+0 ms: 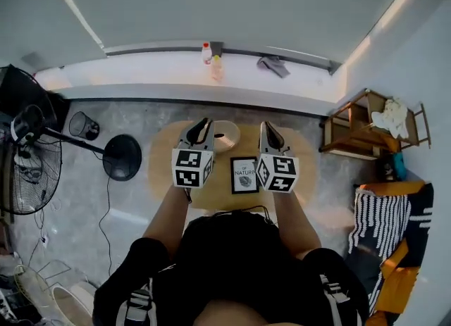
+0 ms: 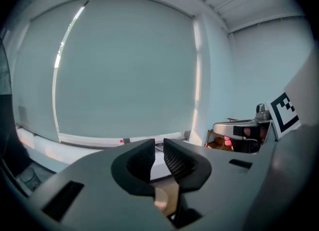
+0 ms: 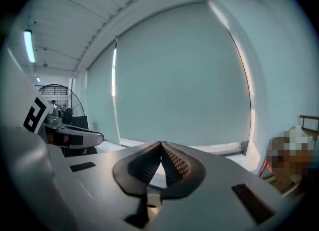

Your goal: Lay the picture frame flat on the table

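The picture frame (image 1: pixel 244 174), black with a white print, is on the round wooden table (image 1: pixel 162 166) near its front edge, between my two marker cubes. Whether it stands or lies flat I cannot tell from above. My left gripper (image 1: pixel 205 122) (image 2: pixel 158 147) is held above the table's left half; its jaws stand a narrow gap apart with nothing between them. My right gripper (image 1: pixel 267 125) (image 3: pixel 161 147) hovers over the right half, its tips touching and empty. Both gripper views look at the window blind and do not show the frame.
A white round bowl-like thing (image 1: pixel 227 134) sits at the table's back between the grippers. A standing fan (image 1: pixel 28 170) and its black base (image 1: pixel 122 157) are to the left. A wooden shelf (image 1: pixel 366 131) and a striped cushion (image 1: pixel 384 226) are to the right. A bottle (image 1: pixel 207 53) stands on the sill.
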`<action>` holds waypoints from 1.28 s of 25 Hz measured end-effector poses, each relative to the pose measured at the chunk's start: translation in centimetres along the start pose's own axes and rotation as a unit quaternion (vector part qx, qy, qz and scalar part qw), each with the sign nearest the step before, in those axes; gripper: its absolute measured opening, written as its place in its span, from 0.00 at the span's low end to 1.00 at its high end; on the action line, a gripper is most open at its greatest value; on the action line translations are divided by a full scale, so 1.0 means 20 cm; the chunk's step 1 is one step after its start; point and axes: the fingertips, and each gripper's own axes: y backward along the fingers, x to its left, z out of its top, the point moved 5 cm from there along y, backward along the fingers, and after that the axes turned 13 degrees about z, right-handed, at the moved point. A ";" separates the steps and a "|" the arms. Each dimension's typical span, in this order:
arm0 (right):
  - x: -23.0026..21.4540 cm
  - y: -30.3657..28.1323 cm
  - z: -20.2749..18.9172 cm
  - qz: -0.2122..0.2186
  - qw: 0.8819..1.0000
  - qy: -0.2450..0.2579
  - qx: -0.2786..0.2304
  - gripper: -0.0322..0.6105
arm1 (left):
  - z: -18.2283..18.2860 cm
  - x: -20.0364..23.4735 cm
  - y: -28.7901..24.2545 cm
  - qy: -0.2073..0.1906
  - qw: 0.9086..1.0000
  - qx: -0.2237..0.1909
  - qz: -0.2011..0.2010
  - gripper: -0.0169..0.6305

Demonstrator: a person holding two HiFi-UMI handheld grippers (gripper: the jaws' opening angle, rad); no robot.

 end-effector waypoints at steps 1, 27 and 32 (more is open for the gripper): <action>0.02 0.02 0.10 -0.005 1.000 0.010 -0.020 0.07 | 0.09 0.02 0.04 0.001 1.000 -0.022 0.003 0.12; 0.23 0.38 0.64 -0.029 0.987 0.065 -0.143 0.07 | 0.62 -0.02 0.47 -0.006 0.985 -0.170 0.023 0.07; 0.19 0.38 0.63 -0.027 0.988 0.066 -0.140 0.07 | 0.61 -0.05 0.43 -0.009 0.987 -0.159 0.021 0.07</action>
